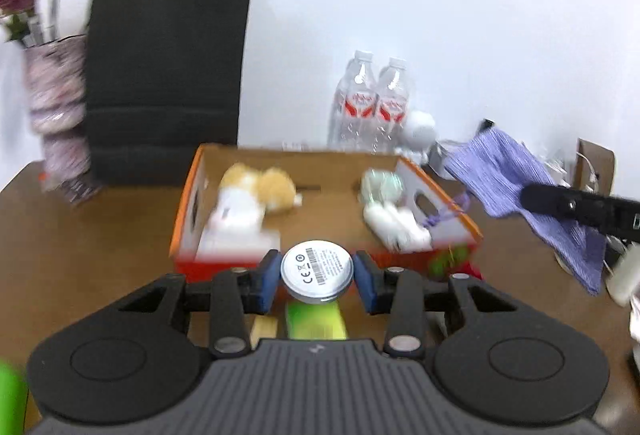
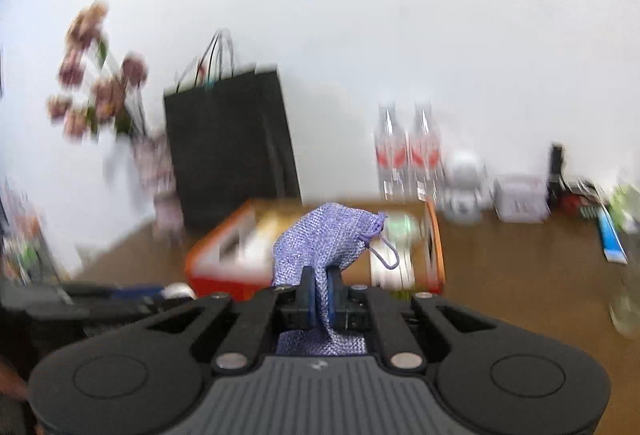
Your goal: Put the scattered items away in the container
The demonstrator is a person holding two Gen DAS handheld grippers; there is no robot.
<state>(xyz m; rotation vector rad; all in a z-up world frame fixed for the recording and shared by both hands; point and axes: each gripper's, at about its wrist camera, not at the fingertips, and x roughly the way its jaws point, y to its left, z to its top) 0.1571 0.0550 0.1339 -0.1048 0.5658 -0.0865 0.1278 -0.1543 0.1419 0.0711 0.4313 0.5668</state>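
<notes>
My left gripper (image 1: pixel 317 277) is shut on a round silver disc (image 1: pixel 317 271) with a printed label, held just in front of the near wall of the orange cardboard box (image 1: pixel 188 211). The box holds a tan plush toy (image 1: pixel 260 187) and white items (image 1: pixel 396 223). My right gripper (image 2: pixel 319 293) is shut on a purple knitted drawstring pouch (image 2: pixel 324 239), held above the table in front of the box (image 2: pixel 216 247). In the left wrist view the pouch (image 1: pixel 516 179) hangs from the right gripper's fingers (image 1: pixel 568 207) just right of the box.
A black paper bag (image 1: pixel 168 75) and a vase of dried flowers (image 1: pixel 56 107) stand behind the box on the left. Two water bottles (image 1: pixel 372 103) and a white figure (image 1: pixel 420 127) stand at the back. A green box (image 1: pixel 316 321) lies under my left gripper. Clutter lines the right side (image 2: pixel 520 199).
</notes>
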